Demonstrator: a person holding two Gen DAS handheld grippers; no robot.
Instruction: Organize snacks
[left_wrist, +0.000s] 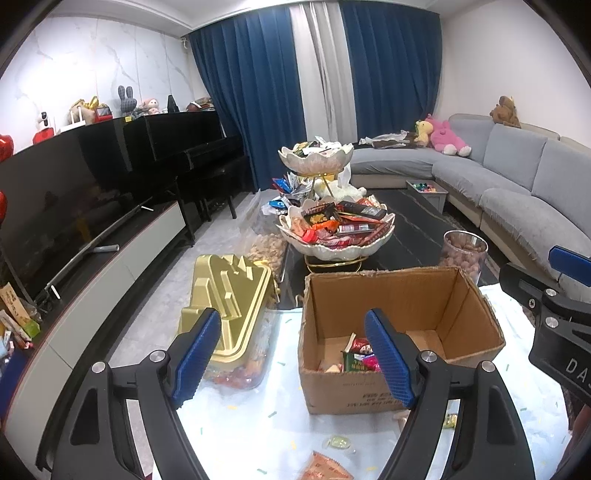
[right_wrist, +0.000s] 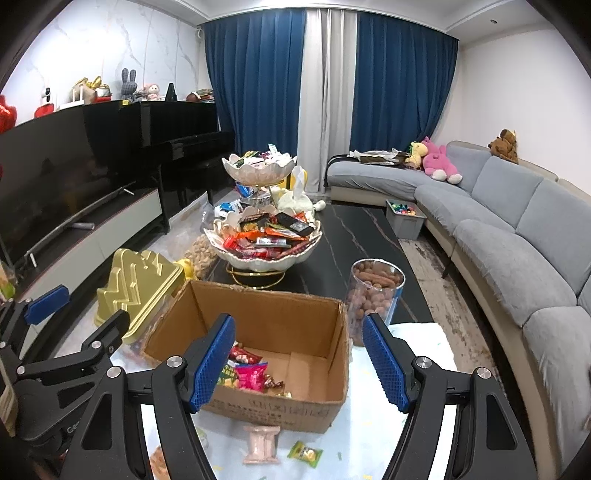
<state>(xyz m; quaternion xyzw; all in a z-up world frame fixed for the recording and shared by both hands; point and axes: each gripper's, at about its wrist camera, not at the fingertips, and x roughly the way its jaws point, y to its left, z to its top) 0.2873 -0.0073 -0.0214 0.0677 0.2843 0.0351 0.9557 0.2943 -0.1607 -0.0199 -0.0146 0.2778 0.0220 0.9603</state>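
**Op:** Both tongs are spread wide with nothing between the pads. Left tongs (left_wrist: 293, 360) hang over the near-left corner of the cardboard box (left_wrist: 406, 295); right tongs (right_wrist: 299, 360) hang over its near edge.

**Obs:** Where are the snacks?

**Op:** A few wrappers (right_wrist: 245, 373) lie in the box's near-left corner. Loose ones sit on the tabletop (right_wrist: 369, 450) just in front of the box: a pink packet (right_wrist: 261, 445) and a green candy (right_wrist: 305, 453).

**Obs:** Risks?

**Op:** I judge 3. The 2 tongs are near each other at the box's left side, so reaching together could knock them. The loose packets are flat and slick; a pinch may skid off the glossy tabletop. The nut jar (right_wrist: 373, 299) stands just right of the box, and a wide swing could tip it.

**Obs:** View differences?

**Op:** The right wrist shows the pink packet and the jar's open top. The left wrist shows an orange packet (left_wrist: 325, 467) and a clear candy (left_wrist: 338, 442) in front of the box, plus the gold tray (left_wrist: 225, 295) left of the box resting on a clear tub.
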